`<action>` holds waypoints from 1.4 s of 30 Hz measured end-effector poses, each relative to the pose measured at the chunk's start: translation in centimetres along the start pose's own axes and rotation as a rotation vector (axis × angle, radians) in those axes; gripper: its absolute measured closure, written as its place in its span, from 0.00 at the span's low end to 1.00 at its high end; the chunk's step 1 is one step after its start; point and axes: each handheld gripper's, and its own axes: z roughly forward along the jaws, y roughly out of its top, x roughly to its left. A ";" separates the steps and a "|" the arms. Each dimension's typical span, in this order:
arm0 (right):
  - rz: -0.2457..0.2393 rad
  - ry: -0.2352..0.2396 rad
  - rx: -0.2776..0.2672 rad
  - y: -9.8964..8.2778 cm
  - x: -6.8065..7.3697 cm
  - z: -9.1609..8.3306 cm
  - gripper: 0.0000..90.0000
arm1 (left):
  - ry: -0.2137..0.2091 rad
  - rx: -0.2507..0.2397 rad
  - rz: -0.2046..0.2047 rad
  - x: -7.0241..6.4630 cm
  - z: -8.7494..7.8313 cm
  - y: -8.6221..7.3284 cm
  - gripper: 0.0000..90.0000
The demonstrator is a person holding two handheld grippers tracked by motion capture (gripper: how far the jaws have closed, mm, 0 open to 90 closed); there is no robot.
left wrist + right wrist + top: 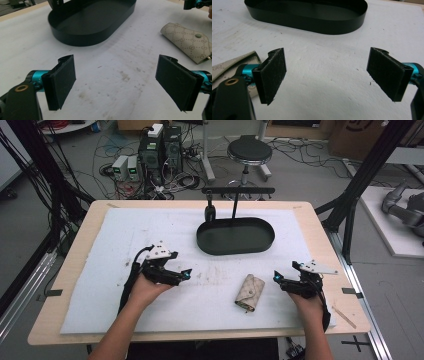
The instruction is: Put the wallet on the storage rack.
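A beige patterned key pouch [249, 292] lies on the white mat between my two hands; it also appears at the right in the left gripper view [190, 42] and at the left edge of the right gripper view [227, 66]. A black oval tray [235, 235] stands behind it at the mat's middle back, empty [92, 21] [312, 17]. My left gripper [186, 274] rests low on the mat left of the pouch, jaws wide apart [116, 85] and holding nothing. My right gripper [276, 277] sits just right of the pouch, also open [327, 77] over bare mat.
A black T-shaped stand [236, 200] rises behind the tray, with a small dark object [210, 212] next to it. The white mat [125, 235] covers most of the wooden table [70, 265]. Computers, cables and a stool [249, 152] are on the floor beyond.
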 end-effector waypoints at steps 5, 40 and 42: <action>0.013 -0.016 -0.003 -0.4 -0.5 -0.8 0.18 | -0.039 0.009 0.011 -1.3 1.7 0.5 0.18; 0.053 -0.073 -0.022 -2.1 -1.5 -4.2 0.18 | -0.221 0.119 0.133 -11.9 12.4 3.0 0.16; 0.053 -0.069 -0.019 -2.0 -1.5 -4.2 0.18 | -0.229 0.129 0.133 -12.3 12.8 3.0 0.16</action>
